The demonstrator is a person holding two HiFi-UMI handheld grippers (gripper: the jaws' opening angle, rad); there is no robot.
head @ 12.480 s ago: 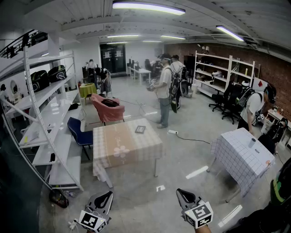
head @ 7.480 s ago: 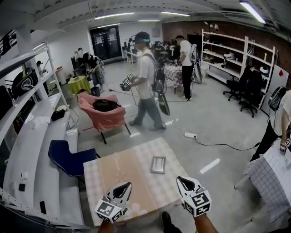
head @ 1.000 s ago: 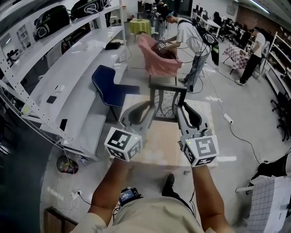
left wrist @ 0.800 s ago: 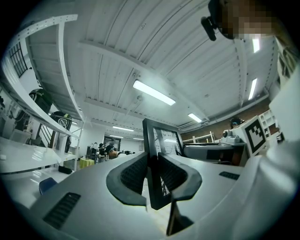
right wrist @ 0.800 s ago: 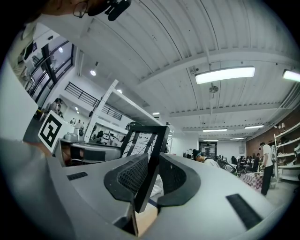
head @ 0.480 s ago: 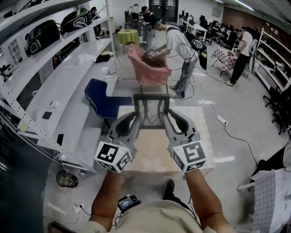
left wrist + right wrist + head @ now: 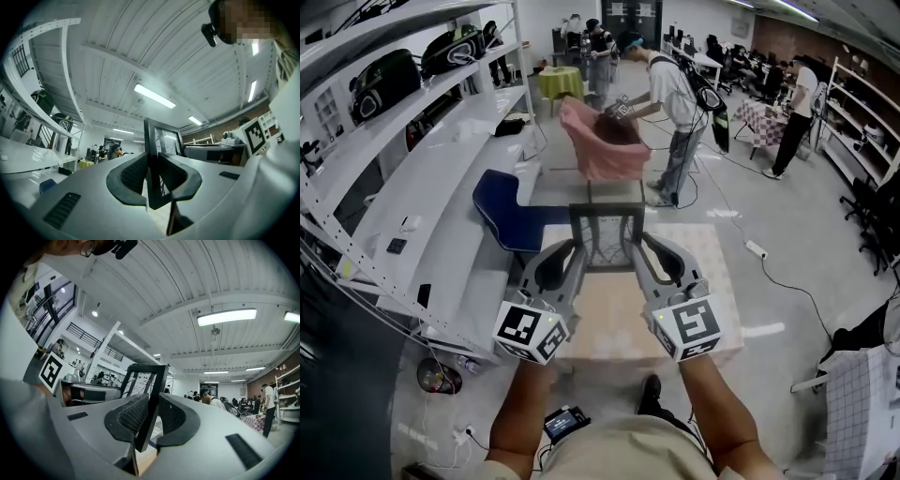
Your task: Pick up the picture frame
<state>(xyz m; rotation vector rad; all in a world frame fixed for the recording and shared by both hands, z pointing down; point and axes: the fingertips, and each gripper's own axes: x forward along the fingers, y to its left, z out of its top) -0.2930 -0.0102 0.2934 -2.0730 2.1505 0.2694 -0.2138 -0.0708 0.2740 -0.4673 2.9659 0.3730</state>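
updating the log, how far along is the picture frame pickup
Done: the picture frame is gripped and raised upright, clear of the table. In hand: the left tongs and right tongs are each shut on one side edge of it. Left: nothing of the pickup itself, it seems; only holding it steady.

Dark rectangular picture frame [image 7: 606, 236], earlier flat on the tabletop [image 7: 712, 281], now lifted upright; left gripper [image 7: 570, 265] clamps its 9 o'clock edge, right gripper [image 7: 651, 265] its 3 o'clock edge.

The cloth-covered table [image 7: 718, 281] stands on the grey floor [image 7: 797, 234].
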